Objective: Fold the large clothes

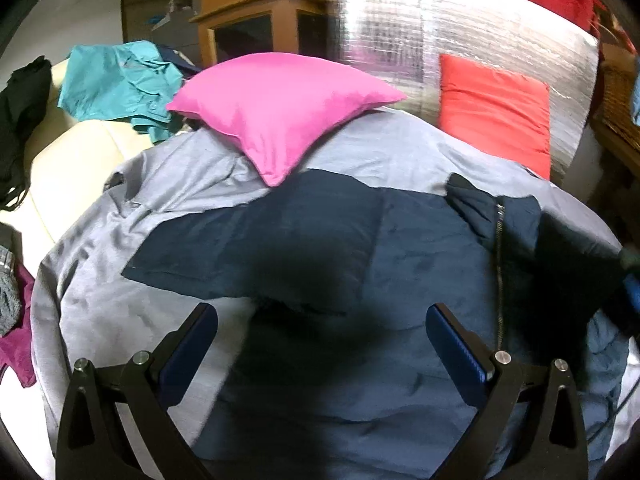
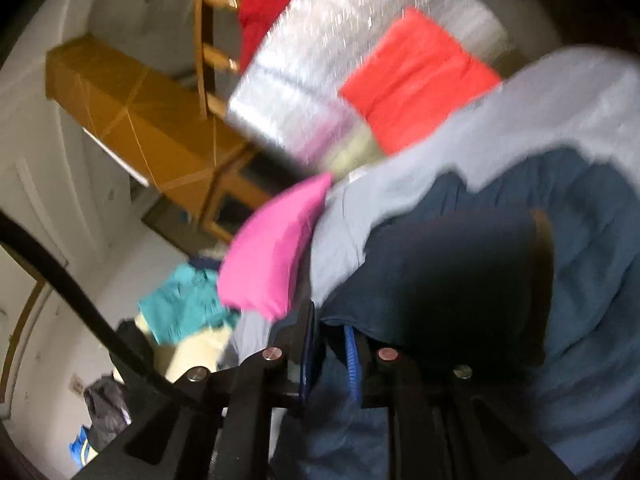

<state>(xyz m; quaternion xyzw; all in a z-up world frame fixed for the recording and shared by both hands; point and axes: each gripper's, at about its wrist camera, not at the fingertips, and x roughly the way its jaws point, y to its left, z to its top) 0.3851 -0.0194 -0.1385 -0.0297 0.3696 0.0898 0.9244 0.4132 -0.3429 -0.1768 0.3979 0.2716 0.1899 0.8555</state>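
A large navy jacket [image 1: 360, 248] with a zip [image 1: 499, 264] lies spread on a grey sheet [image 1: 100, 304]. One sleeve reaches out to the left. My left gripper [image 1: 322, 332] is open and empty, hovering just above the jacket's lower middle. In the blurred, tilted right wrist view my right gripper [image 2: 330, 344] is shut on a fold of the navy jacket [image 2: 460, 272], which bunches up over the fingers. The grey sheet [image 2: 420, 168] shows behind it.
A pink pillow [image 1: 280, 112] lies on the sheet's far edge, a red pillow [image 1: 496, 108] against a silver panel [image 1: 420, 32] behind. Teal clothing [image 1: 120, 80] and dark clothing [image 1: 20, 120] lie on a cream sofa [image 1: 80, 160] at left. A wooden cabinet [image 1: 256, 20] stands behind.
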